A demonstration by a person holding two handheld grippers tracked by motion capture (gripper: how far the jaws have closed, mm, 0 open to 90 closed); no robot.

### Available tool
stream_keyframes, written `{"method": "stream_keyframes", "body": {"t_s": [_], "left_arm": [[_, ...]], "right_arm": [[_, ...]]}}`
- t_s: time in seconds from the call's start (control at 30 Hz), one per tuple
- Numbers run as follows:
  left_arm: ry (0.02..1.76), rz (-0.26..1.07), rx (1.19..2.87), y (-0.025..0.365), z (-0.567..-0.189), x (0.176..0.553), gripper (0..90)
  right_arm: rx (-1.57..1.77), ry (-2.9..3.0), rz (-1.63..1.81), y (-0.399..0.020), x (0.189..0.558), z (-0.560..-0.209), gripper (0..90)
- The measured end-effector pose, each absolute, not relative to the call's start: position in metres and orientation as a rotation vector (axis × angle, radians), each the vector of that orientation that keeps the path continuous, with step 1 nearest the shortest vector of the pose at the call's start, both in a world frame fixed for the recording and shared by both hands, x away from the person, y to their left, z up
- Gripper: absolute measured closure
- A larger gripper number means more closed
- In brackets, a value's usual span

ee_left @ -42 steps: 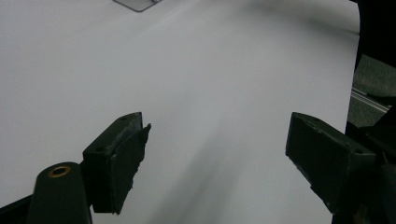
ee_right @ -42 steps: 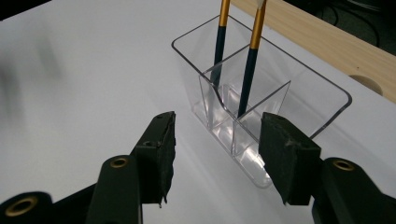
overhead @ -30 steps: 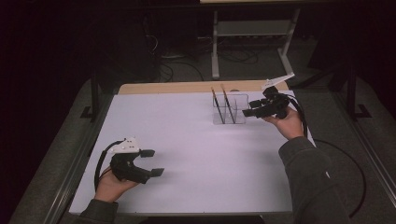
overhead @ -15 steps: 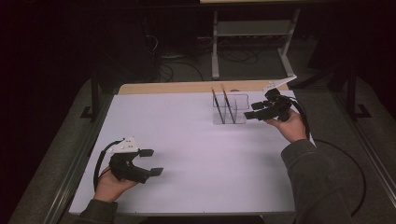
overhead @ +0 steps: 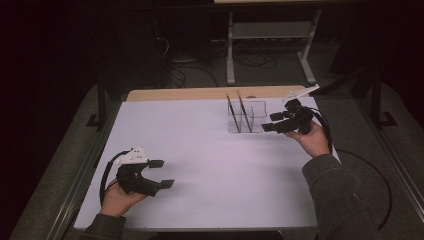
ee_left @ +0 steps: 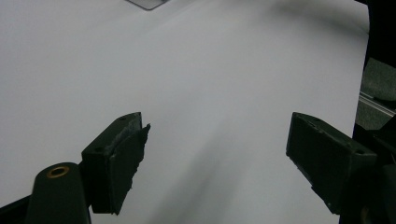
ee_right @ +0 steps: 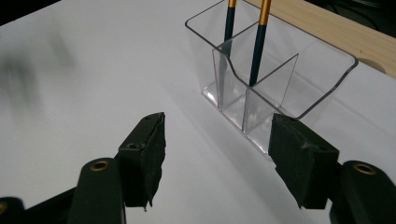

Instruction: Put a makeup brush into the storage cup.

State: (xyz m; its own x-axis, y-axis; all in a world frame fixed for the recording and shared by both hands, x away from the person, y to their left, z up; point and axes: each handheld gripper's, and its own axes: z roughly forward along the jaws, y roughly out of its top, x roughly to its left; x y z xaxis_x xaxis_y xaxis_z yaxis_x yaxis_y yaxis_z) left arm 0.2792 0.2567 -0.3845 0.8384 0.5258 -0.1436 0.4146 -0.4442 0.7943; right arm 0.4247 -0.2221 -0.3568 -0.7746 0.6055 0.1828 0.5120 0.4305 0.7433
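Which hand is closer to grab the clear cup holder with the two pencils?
Probably the right. The right gripper sits open just beside the clear holder with its two pencils. The left gripper rests far away near the table's front edge.

high view looks down from above – both gripper views skim close over the table [overhead: 200,150].

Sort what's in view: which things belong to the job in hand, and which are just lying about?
In the job:
clear organizer
two pencils standing in it
right tongs, open, beside it

Lying about:
left tongs, open, idle over bare table
metal stand behind the table
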Motion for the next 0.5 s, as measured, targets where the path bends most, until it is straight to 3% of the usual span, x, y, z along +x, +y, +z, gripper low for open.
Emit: {"method": "stream_keyframes", "body": {"t_s": [0.5], "left_arm": [[0.699, 0.157, 2.098, 0.258, -0.384, 0.279, 17.8]], "right_arm": [[1.028, 2.547, 1.294, -0.230, 0.414, -0.360, 30.6]]}}
